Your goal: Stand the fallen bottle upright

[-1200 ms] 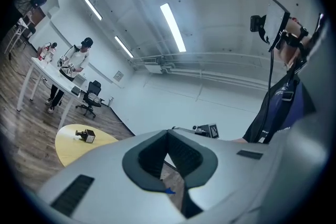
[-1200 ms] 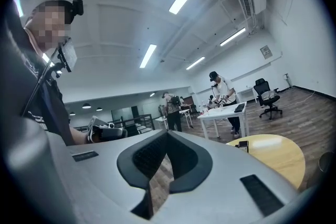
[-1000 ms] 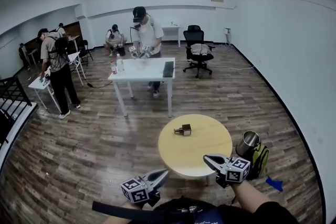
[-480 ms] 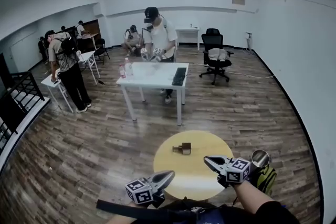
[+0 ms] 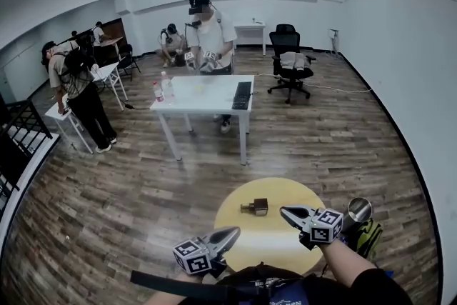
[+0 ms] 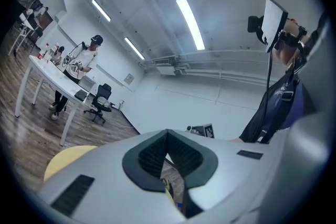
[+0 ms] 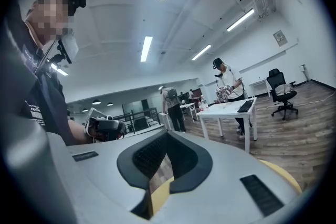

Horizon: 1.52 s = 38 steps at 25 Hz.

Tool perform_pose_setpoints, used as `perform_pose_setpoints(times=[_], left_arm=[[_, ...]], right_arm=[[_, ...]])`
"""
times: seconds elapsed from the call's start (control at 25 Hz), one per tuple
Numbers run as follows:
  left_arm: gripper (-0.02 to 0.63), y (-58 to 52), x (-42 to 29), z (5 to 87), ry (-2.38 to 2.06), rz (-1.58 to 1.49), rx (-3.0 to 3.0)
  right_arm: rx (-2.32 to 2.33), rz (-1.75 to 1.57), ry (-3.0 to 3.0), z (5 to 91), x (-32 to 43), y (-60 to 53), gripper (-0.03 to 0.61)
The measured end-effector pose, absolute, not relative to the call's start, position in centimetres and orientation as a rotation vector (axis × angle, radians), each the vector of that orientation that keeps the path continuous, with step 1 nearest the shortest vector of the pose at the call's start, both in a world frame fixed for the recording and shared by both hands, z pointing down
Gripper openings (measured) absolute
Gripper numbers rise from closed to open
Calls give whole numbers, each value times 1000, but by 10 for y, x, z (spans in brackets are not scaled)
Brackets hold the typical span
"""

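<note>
Seen from the head, a small brown bottle point(image 5: 255, 207) lies on its side on the round yellow bench point(image 5: 268, 243), left claw point(image 5: 230, 232) and right claw point(image 5: 285, 211) at the bench's near side; each claw's own view shows its jaws pressed together.

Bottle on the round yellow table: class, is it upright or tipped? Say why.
Tipped. The bottle lies on its side on the table, neck pointing sideways.
</note>
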<state>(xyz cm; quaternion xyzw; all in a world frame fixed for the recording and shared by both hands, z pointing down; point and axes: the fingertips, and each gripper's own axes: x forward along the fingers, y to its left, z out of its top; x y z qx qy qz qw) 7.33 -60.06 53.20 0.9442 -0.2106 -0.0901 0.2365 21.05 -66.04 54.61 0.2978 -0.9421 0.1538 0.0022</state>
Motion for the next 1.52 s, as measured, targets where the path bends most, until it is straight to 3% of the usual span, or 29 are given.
perform_pose_setpoints(times=[0.44,1.04,1.52], left_arm=[[9,-717,-10,562,-491,-183,2615],[9,-766,46,628,-611,-85,2487],[9,-805,38,706,-598,22,2414]], right_arm=[[1133,559,-2895,569,130,-770,-5],[1026,681,-2713,706,142,-848,-2],[912,938,-2444,843,90,-851,82]])
